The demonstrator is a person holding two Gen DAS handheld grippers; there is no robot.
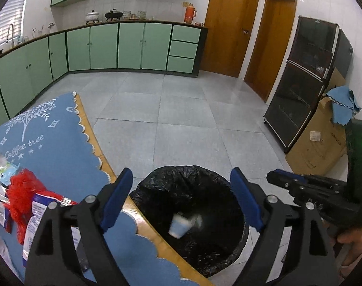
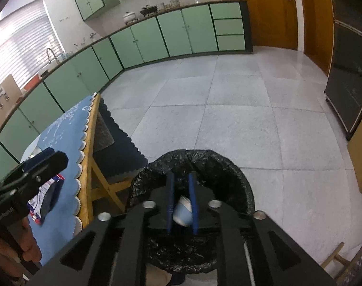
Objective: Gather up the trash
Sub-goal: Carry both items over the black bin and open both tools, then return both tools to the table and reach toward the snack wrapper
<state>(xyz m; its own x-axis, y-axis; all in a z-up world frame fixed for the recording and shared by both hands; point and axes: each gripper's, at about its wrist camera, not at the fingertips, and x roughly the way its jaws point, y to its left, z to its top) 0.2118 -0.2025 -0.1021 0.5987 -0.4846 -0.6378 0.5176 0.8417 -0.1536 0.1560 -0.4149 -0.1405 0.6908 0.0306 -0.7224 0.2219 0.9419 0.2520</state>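
A bin lined with a black bag (image 1: 157, 183) stands on the floor beside the table; it also shows in the right wrist view (image 2: 231, 166). A pale blue paper cup (image 1: 179, 226) is blurred inside the bin, seen between my left gripper's (image 1: 183, 190) wide-open fingers, touching neither. In the right wrist view the cup (image 2: 182, 211) shows between the narrowly spaced blue pads of my right gripper (image 2: 182, 176), above the bin; I cannot tell if the pads touch it. Red mesh trash (image 1: 21, 190) and a printed wrapper (image 1: 36, 217) lie on the blue tablecloth (image 1: 54, 147).
The wooden table edge (image 1: 133, 212) runs next to the bin. Green kitchen cabinets (image 1: 130, 45) line the far wall. A dark glass cabinet (image 1: 302, 81) and a cardboard box (image 1: 317, 140) stand at the right. Grey tiled floor lies between.
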